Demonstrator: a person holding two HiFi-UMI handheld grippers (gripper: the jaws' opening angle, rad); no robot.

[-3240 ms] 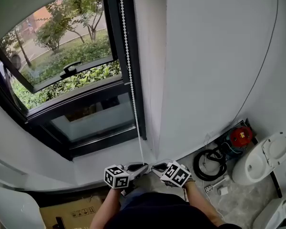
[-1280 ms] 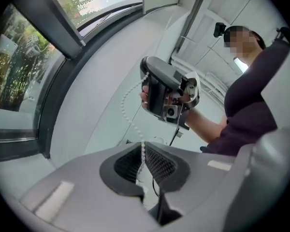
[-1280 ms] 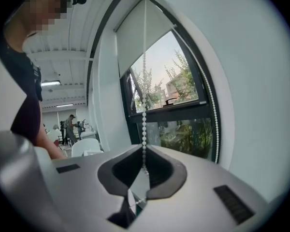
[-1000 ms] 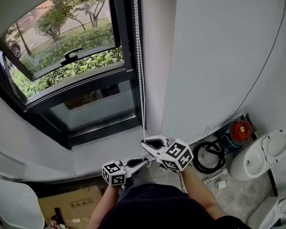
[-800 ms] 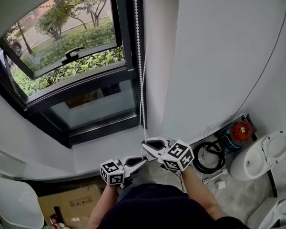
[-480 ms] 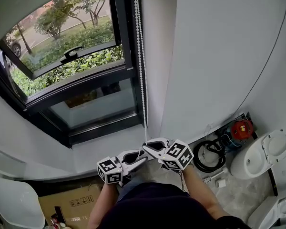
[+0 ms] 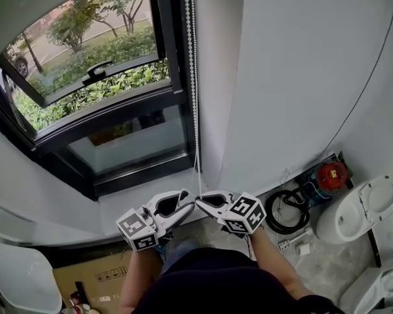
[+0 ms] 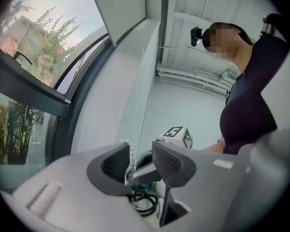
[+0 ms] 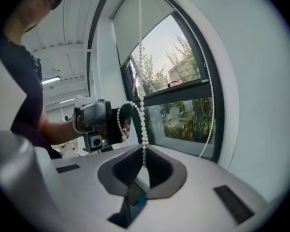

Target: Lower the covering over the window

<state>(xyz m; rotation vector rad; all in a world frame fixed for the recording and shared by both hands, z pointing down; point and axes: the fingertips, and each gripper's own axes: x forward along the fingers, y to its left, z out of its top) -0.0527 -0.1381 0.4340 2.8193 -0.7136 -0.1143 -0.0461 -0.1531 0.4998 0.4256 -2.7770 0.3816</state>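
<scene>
Left gripper (image 8: 141,162): we read jaws spread, just opening, bead chain (image 9: 143,105) running unpinched between them | Right gripper (image 9: 144,164): we read jaws pinching the bead chain, just beside the left gripper | Blind (image 9: 133,21): high at the window (image 7: 85,77) top, glass below it uncovered

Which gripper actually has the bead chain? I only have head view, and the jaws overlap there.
Observer: The right gripper. Its jaws are shut on the bead chain, which runs straight up from them.
Operator: Left one?
Observer: The left gripper has just been opening its jaws. The chain hangs loose in the gap, not pinched.
Operator: Shade position?
Observer: The right gripper view shows the roller shade covering only the top of the window.
</scene>
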